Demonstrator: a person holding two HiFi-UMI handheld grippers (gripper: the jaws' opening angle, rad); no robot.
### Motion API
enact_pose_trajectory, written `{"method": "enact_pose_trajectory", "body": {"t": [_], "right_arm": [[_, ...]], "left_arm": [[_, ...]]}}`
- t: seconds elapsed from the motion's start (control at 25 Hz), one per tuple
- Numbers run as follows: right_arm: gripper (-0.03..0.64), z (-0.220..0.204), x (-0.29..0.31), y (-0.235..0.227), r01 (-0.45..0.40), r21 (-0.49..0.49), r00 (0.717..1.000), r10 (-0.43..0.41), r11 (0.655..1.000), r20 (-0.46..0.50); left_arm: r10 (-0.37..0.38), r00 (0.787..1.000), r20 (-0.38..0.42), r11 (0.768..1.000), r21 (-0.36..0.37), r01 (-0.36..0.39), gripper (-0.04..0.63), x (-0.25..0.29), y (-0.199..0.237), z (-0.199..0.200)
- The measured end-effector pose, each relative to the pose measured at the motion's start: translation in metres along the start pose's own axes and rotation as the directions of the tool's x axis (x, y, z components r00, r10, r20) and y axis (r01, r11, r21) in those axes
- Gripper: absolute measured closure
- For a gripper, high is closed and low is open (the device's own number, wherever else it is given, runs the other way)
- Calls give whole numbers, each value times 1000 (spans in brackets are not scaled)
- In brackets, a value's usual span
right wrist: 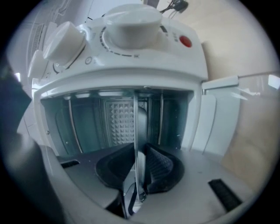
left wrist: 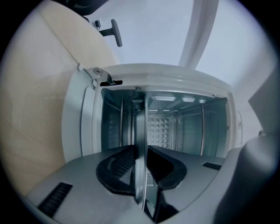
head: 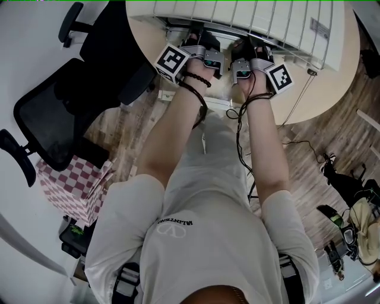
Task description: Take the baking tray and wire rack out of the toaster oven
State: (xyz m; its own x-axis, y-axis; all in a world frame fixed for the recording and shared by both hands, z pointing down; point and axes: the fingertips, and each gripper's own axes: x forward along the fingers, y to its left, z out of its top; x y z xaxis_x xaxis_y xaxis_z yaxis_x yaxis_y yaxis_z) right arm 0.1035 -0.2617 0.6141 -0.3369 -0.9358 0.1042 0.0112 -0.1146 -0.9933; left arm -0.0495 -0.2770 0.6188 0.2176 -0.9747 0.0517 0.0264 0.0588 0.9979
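The white toaster oven (head: 249, 18) stands open on a round beige table (head: 332, 71). Both grippers reach into its mouth side by side, turned on their sides. In the left gripper view the thin metal rim of the baking tray (left wrist: 140, 140) runs edge-on between the pads, and my left gripper (left wrist: 141, 175) is shut on it. The right gripper view shows the same tray rim (right wrist: 136, 131) with my right gripper (right wrist: 139, 175) shut on it. In the head view the left gripper (head: 200, 44) and right gripper (head: 242, 53) sit at the oven front. I cannot make out the wire rack separately.
The oven's knobs (right wrist: 133, 22) and red lamp (right wrist: 185, 41) sit beside the cavity (right wrist: 113, 118). The open glass door (right wrist: 256, 85) lies toward the table. A black office chair (head: 65, 119) and a checked bag (head: 74, 184) stand on the floor at left.
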Motion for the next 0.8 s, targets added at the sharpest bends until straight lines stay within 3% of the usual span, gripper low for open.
{"method": "enact_pose_trajectory", "body": {"t": [0.8], "right_arm": [[549, -34, -77, -6, 31, 42, 998, -34, 999, 50]], "left_arm": [[30, 999, -20, 999, -25, -31, 523, -82, 3, -12]]}}
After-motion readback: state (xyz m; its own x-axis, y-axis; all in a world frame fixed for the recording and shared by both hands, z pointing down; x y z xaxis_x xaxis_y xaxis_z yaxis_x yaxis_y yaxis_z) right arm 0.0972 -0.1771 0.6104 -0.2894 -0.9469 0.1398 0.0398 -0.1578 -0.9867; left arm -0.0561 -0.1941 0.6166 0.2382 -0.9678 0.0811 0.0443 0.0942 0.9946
